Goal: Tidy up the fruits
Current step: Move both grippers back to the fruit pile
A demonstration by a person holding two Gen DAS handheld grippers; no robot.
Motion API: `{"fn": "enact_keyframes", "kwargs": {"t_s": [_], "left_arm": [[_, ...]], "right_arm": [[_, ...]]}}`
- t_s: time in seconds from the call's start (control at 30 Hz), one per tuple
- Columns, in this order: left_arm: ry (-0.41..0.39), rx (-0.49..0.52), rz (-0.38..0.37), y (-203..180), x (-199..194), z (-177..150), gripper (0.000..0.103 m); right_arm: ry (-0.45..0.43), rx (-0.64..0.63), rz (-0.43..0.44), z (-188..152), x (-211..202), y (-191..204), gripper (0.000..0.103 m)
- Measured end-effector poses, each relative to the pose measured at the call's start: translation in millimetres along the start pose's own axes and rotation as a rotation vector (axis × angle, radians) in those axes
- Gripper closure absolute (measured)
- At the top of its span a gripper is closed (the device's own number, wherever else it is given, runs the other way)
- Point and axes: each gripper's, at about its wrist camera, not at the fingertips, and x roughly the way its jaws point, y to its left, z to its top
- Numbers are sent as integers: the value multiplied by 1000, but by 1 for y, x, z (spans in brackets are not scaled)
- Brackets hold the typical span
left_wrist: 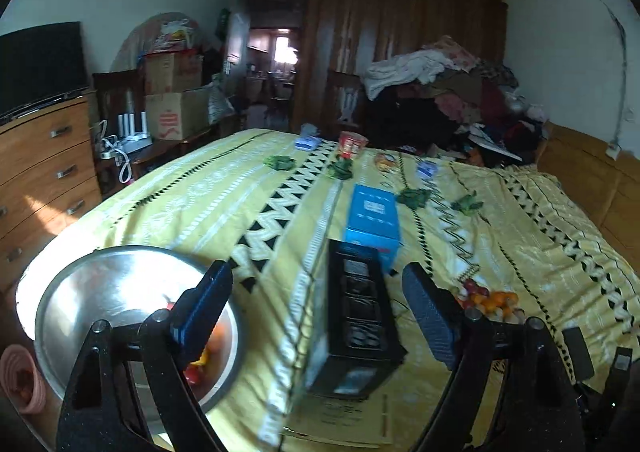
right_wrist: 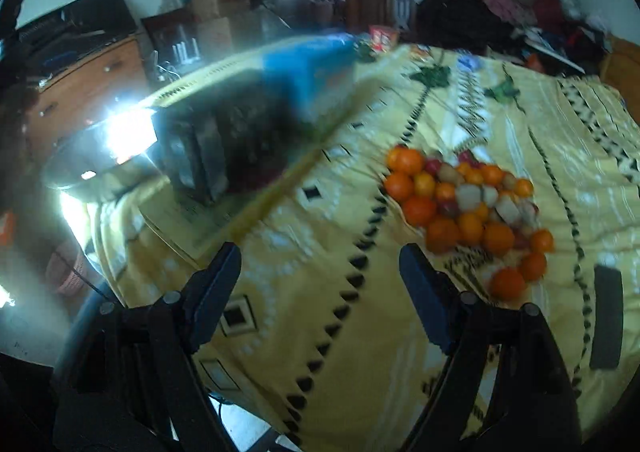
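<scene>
My left tongs (left_wrist: 318, 308) are spread wide and hold nothing. Between their two blue ribbed fingers (left_wrist: 430, 312) I see a tall black cardboard box (left_wrist: 358, 316) standing on the yellow patterned bedspread (left_wrist: 192, 196), but the fingers do not touch it. Just behind the black box sits a bright blue cardboard box (left_wrist: 374, 220). To the left of these tongs is a round shiny metal bowl (left_wrist: 100, 292) with a few red, orange and yellow fruits (left_wrist: 204, 356) inside, partly hidden by the left finger.

My right tongs (right_wrist: 320, 284) are also spread wide and empty, above the soft bedspread. Ahead and to their right lies a pile of small round orange, red and pale fruits (right_wrist: 468, 208), loose on the cloth. A flat dark rectangle (right_wrist: 608, 318) lies to the right of the pile. This view is blurry.
</scene>
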Motion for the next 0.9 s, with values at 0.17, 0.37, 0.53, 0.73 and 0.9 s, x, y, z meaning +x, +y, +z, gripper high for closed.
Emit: {"fn": "enact_keyframes", "kwargs": {"t_s": [0.17,0.37,0.53,0.73,0.9], "left_arm": [[180,141,-160,-97,39,-46,15],[324,227,-189,-148,74,-84,15],[347,231,-165,-155,85,-87,15],[371,228,-145,-158,95,-89,15],[393,251,-144,-172,107,-95,15]], "right_arm": [[104,110,-98,-15,9,-49,21],[120,119,-202,-12,6,-73,21],[133,131,-210,-20,10,-88,20],[146,151,-199,-26,15,-102,20],[153,164,-188,-30,20,-110,20]]}}
